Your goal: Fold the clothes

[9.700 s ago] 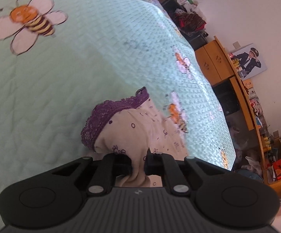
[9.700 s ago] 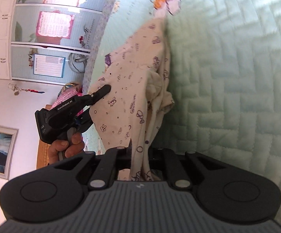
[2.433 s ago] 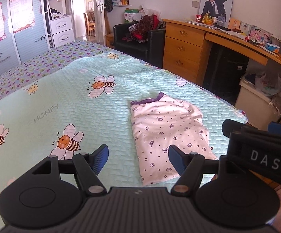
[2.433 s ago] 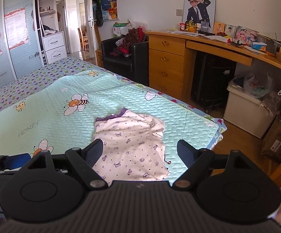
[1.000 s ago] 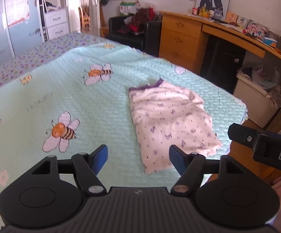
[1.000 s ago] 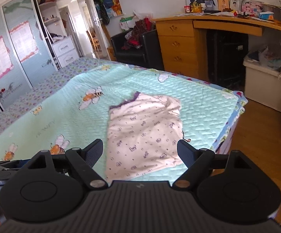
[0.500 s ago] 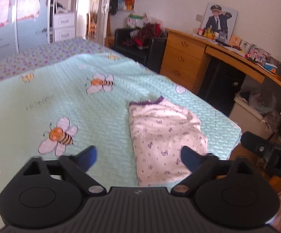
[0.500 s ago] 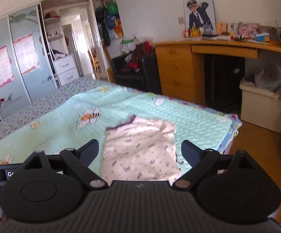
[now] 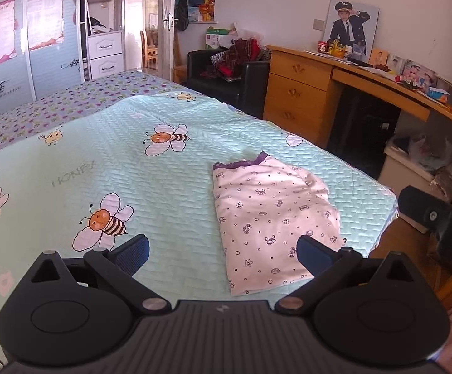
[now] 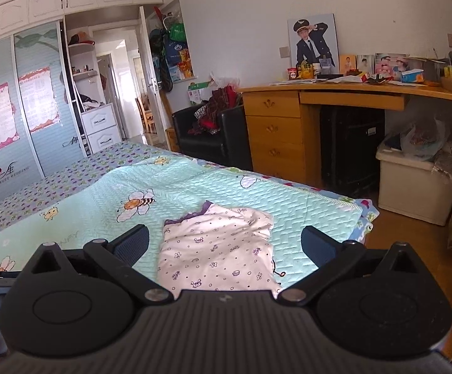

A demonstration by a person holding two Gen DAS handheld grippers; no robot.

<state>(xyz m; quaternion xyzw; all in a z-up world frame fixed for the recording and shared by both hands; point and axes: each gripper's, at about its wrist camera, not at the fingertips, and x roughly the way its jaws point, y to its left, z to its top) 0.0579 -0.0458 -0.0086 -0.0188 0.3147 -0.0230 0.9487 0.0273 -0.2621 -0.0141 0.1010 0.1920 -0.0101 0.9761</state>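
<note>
A folded cream garment with small purple prints and a purple lace edge lies flat on the mint bee-print quilt, near the bed's right corner. My left gripper hovers above the near edge of the bed, fully open, nothing between its blue pads. The right gripper's body shows at the right edge of the left wrist view. In the right wrist view the same garment lies just ahead. My right gripper is open wide above it and touches nothing.
A wooden desk with drawers and clutter stands right of the bed. A black armchair piled with clothes sits at the far corner. A cream bin with bags stands on the floor. Wardrobe doors line the left wall.
Both grippers' jaws spread wider over the last second. The views tilted up a little, showing more of the room. The garment stayed flat on the quilt.
</note>
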